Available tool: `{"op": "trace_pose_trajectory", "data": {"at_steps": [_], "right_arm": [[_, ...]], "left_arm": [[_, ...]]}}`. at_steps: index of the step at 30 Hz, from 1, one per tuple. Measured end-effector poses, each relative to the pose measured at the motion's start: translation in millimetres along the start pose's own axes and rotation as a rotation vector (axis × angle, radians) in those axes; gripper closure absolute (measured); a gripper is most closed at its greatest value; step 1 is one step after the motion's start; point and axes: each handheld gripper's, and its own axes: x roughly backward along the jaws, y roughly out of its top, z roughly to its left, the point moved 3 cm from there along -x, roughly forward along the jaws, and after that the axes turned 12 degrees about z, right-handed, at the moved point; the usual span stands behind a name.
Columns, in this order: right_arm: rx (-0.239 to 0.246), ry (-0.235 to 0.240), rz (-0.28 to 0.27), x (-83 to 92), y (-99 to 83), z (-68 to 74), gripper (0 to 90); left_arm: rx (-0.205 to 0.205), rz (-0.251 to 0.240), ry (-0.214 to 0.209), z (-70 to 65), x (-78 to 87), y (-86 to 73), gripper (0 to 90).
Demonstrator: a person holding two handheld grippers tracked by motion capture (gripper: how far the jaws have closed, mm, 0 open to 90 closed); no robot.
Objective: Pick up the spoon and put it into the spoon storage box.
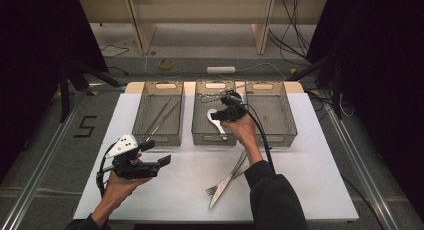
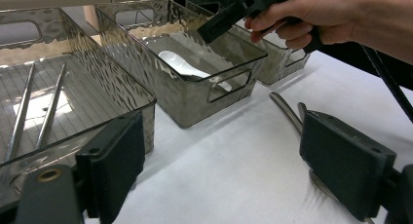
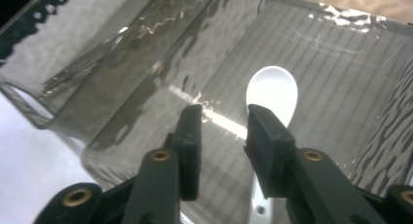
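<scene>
White paper is covering the table [image 1: 300, 190] in the high view, with three smoked plastic bins lined up at its far side. The right gripper [image 1: 227, 101] is hanging over the middle bin [image 1: 200, 121], where a white spoon [image 1: 216, 121] is lying on the floor. The left gripper [image 1: 155, 152] is waiting near the left bin [image 1: 142, 115], which is holding two metal chopsticks [image 1: 161, 116]. A fork [image 1: 222, 184] and a knife [image 1: 231, 177] are lying crossed on the paper.

Looking through the left gripper view, its jaws are standing wide with nothing between them, and the fork's tines [image 2: 324, 192] are showing just beside the pad at the right.

Looking through the right gripper view, the jaws are standing partly apart, gripping nothing; the spoon's bowl [image 3: 272, 90] is lying beyond them and the handle is passing under one pad. My worry is that withdrawing carelessly could catch a pad on the handle or the bin wall [image 3: 146, 63], flipping the spoon or nudging the bin.
</scene>
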Motion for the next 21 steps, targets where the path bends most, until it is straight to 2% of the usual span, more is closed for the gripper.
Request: {"op": "trace_pose_trajectory", "data": {"at_steps": [4,9,14,21], "right_arm": [[0.018,0.015,0.002,7.8,-2.2,3.4,53.7],[0.056,0.039,-0.036,20.0,-6.0,10.3,43.7],[0.09,0.066,-0.066,31.2,-11.7,19.4,39.5],[0.139,0.057,-0.116,47.0,-29.4,29.9,35.5]], "left_arm": [[-0.003,0.004,0.0,0.5,0.1,-0.1,16.5],[-0.001,0.0,0.001,0.3,-0.2,0.1,16.5],[0.0,-0.004,0.0,0.6,0.5,0.2,16.4],[0.001,-0.001,0.003,0.8,0.6,-0.3,16.4]]}}
